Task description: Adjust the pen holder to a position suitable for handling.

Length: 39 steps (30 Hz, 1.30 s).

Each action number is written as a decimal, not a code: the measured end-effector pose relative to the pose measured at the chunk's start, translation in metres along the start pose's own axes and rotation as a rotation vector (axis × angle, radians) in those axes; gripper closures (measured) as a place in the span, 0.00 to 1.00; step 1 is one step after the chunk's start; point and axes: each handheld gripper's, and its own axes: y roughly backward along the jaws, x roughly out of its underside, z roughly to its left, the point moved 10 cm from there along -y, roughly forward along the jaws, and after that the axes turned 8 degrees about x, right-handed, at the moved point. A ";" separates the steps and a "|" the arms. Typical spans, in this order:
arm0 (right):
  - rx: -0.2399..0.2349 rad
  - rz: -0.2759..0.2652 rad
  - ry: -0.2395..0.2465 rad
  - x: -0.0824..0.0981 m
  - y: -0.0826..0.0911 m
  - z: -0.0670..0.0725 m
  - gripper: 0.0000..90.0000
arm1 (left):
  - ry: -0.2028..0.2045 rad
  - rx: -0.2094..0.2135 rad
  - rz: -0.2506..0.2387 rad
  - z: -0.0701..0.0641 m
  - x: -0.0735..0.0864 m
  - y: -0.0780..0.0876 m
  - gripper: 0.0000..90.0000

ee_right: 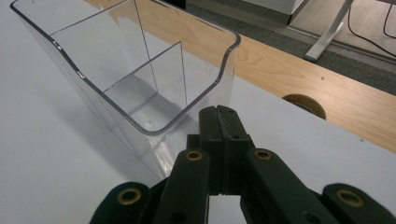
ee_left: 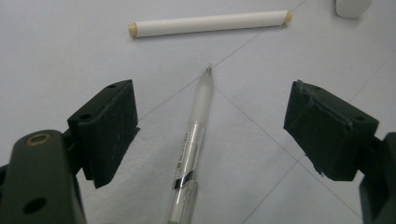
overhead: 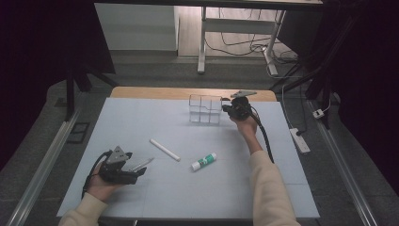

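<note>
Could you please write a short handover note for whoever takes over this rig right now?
Left gripper: open, jaws apart on either side of the clear pen, which lies on the mat between them, not gripped.
Right gripper: shut, holding nothing, beside the clear divided organizer at the far side of the mat.
Other items: white stick and glue stick lie mid-mat, untouched.
Done: nothing sits in the organizer; its compartments look empty.
Left: probably close on the pen and carry it to the organizer, then likely the white stick and glue stick.
</note>
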 end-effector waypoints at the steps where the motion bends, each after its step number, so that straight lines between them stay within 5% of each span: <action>1: -0.004 -0.003 0.005 -0.001 -0.002 0.003 0.99 | -0.001 0.000 0.001 0.000 0.000 0.000 0.20; 28: -0.015 0.005 0.017 -0.010 -0.016 0.023 0.99 | 0.002 0.002 0.002 0.001 0.001 0.000 0.19; 39: -0.030 -0.006 0.023 0.001 0.012 0.021 0.99 | 0.000 0.000 0.005 0.000 0.001 -0.001 0.19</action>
